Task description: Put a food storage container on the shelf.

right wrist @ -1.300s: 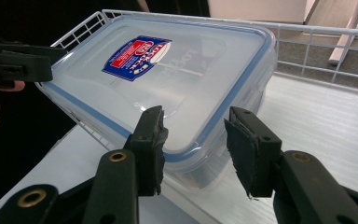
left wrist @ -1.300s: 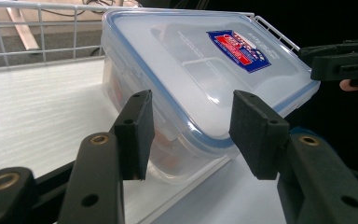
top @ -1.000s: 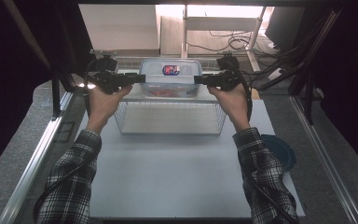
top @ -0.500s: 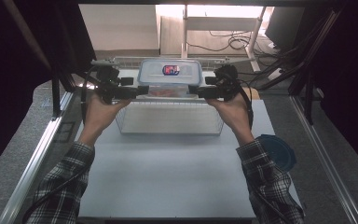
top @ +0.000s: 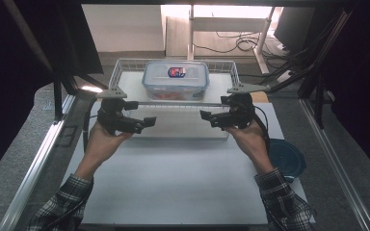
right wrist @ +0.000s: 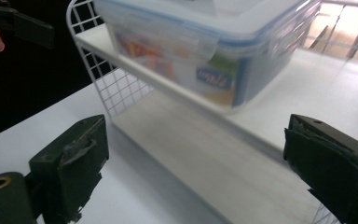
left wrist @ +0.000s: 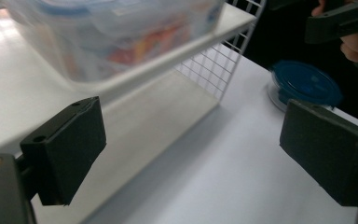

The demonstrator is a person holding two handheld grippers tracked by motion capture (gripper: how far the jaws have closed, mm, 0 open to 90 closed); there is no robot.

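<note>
- Clear hard plastic with a blue-sealed snap-lock lid: the food container (top: 175,79) stands on the upper shelf of the white wire rack (top: 125,65), far centre of the table (top: 173,178).
- Likely stiff, smooth and somewhat heavy with its colourful contents; best gripped at opposite lid edges or clip flaps.
- Lid sticker and side label are too blurred to read.
- Left tongs (top: 147,122) and right tongs (top: 206,117) have just been opening; both gape wide, holding nothing, near the rack's front.
</note>
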